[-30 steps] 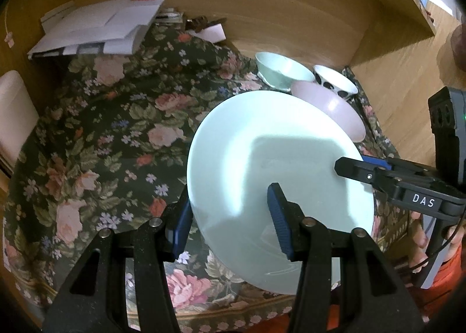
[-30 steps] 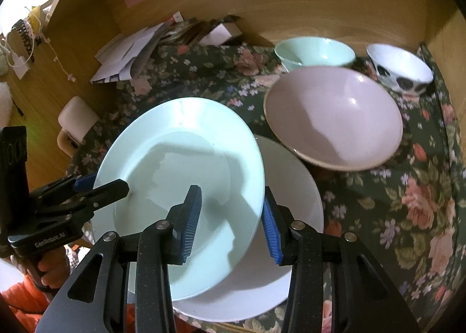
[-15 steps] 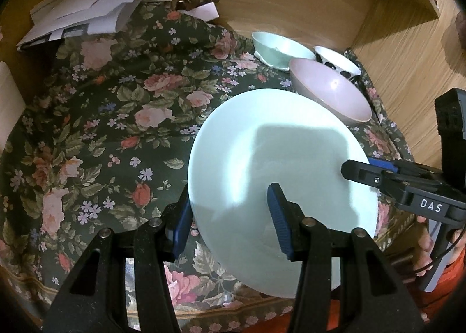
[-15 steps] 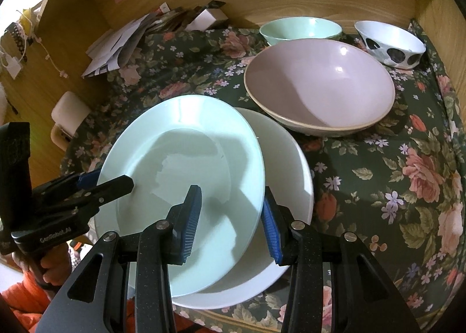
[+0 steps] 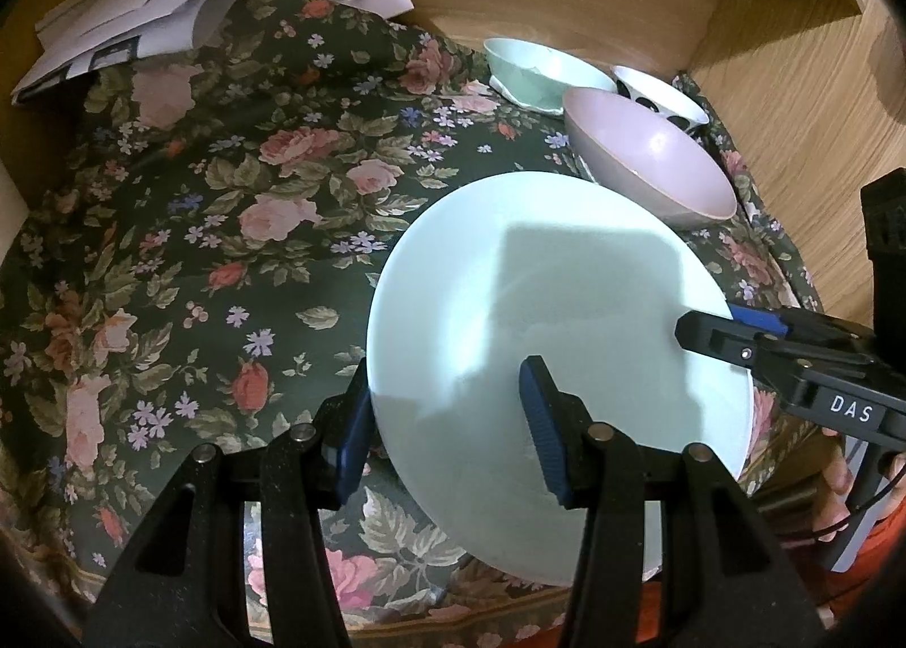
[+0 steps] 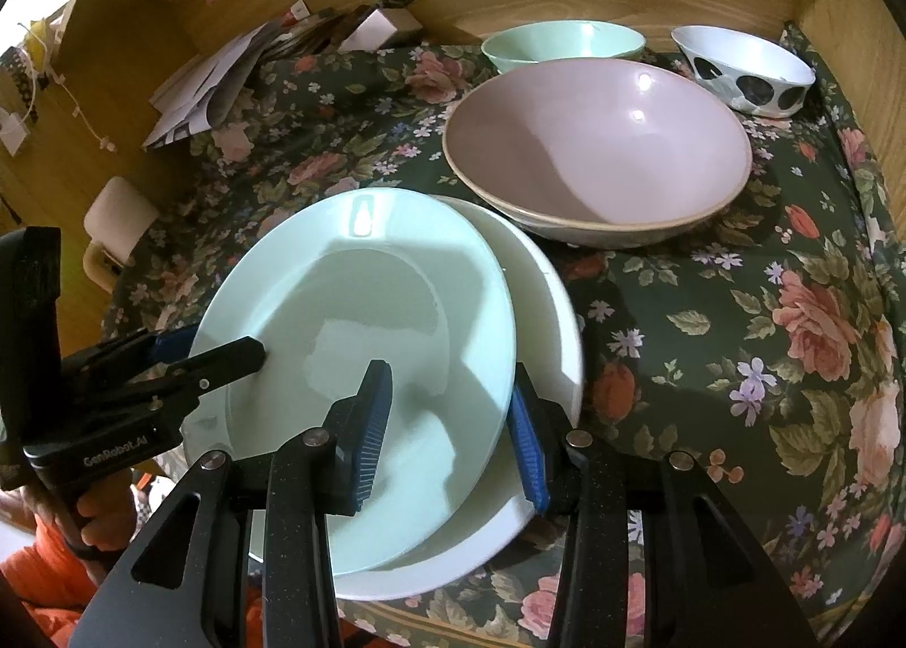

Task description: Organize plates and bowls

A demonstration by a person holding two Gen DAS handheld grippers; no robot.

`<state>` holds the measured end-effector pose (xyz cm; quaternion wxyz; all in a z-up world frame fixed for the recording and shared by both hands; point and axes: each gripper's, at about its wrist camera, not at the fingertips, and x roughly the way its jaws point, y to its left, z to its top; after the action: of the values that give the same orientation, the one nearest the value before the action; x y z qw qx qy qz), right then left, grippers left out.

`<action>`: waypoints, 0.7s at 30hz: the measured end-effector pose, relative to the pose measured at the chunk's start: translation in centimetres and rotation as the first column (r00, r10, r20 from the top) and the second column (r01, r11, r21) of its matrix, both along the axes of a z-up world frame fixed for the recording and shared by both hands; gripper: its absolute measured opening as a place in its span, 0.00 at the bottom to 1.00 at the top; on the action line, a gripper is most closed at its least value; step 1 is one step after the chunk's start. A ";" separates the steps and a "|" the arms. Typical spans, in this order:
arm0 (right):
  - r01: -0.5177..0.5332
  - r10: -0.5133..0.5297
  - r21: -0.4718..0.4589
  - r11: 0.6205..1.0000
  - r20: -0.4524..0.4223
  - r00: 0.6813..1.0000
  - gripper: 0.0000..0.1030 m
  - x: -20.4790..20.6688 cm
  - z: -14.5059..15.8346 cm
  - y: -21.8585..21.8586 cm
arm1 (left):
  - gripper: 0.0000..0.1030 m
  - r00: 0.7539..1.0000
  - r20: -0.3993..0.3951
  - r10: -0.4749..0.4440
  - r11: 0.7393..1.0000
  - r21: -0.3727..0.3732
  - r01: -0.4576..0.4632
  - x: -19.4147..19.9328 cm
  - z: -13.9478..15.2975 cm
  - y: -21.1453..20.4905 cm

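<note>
Both grippers, left (image 5: 447,424) and right (image 6: 450,430), partly open, clamped green plate (image 6: 362,342) at rims nine and three o'clock, over white plate (image 6: 549,319); uneven release risked clatter against pink bowl (image 6: 600,149)

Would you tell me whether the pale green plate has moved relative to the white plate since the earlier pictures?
Cannot tell: in the right wrist view the pale green plate overlaps the white plate much as before; only the camera's framing shifted.

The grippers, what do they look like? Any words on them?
Both grippers are black and speckled, with two long fingers tipped by ribbed blue pads and silver pins. The left gripper carries white "GenRobot.AI" lettering; the right gripper reads "DAS", with a thin black cable beside its handle. The person wears orange sleeves.
</note>
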<state>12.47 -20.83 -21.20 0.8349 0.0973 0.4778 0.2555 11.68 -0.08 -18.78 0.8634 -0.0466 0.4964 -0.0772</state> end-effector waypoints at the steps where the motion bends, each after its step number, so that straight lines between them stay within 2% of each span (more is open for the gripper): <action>1: 0.002 -0.002 0.000 1.000 0.000 1.000 0.36 0.0 0.0 -0.1 | 0.48 1.000 -0.003 -0.001 1.000 -0.004 0.001 0.1 -0.1 0.0; 10: 0.013 -0.013 0.012 1.000 0.006 1.000 0.36 -0.2 0.2 -1.0 | 0.48 1.000 0.008 -0.020 0.999 0.048 0.020 0.3 -0.2 -0.8; 16: 0.063 -0.060 -0.040 0.997 0.075 0.995 0.36 -0.8 1.2 -1.8 | 0.48 1.000 0.009 -0.019 0.999 0.049 0.019 0.4 -0.1 -0.7; 21: 0.087 -0.082 -0.047 0.995 0.112 0.990 0.36 -1.0 2.2 -2.8 | 0.48 0.999 0.037 -0.013 0.998 0.063 0.010 0.3 1.0 -0.4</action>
<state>11.42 -23.62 -18.97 0.8722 0.0815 0.4332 0.2122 11.98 -0.47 -17.81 0.8732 -0.0151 0.4825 -0.0674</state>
